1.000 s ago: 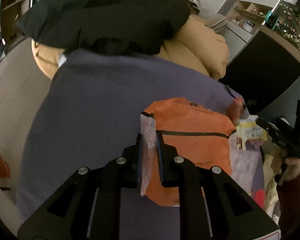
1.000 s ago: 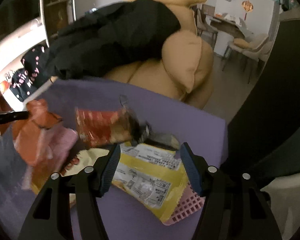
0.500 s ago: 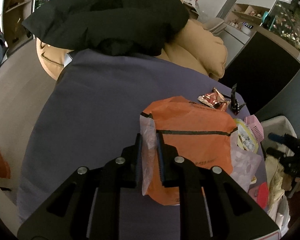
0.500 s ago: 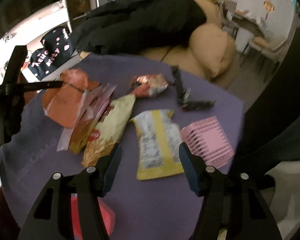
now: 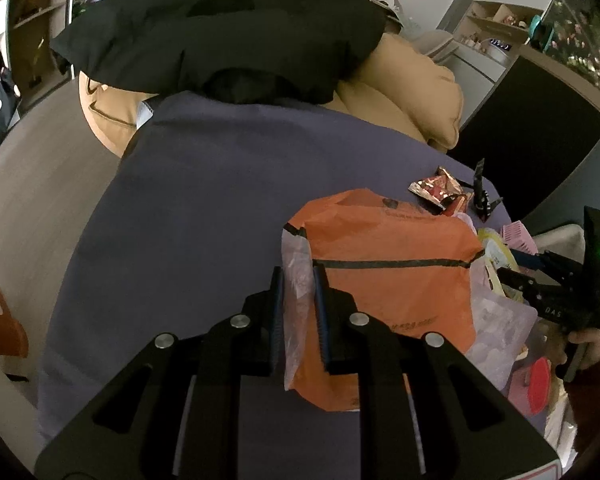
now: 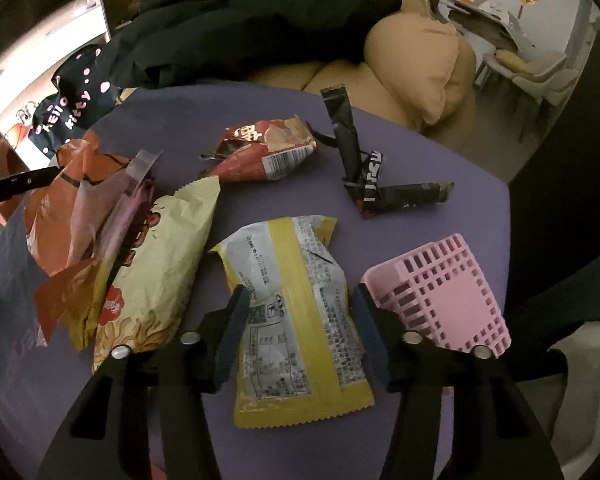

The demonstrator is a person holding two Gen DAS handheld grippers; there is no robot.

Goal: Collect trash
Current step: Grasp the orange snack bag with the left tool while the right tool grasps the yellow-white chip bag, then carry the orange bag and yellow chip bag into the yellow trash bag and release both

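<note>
My left gripper (image 5: 298, 280) is shut on the clear plastic rim of an orange bag (image 5: 388, 280), which lies on the purple cloth (image 5: 204, 208). In the right wrist view my right gripper (image 6: 298, 300) stands low over a yellow-and-white wrapper (image 6: 292, 272). Its jaws are closing with the wrapper between them, the pads at the wrapper's side edges. Around it lie a pale yellow snack bag (image 6: 152, 280), a red snack wrapper (image 6: 268, 148) and a twisted black wrapper (image 6: 364, 176). The right gripper (image 5: 516, 268) also shows at the right edge of the left wrist view.
A pink slotted basket (image 6: 440, 292) lies upside down just right of the right gripper. A black garment (image 6: 240, 20) is draped over tan cushions (image 6: 420, 52) behind the cloth. The cloth's edge drops off at the right, past the basket.
My right gripper has come down over the yellow-and-white wrapper and its jaws have narrowed around it. The left gripper has kept still, shut on the bag.
</note>
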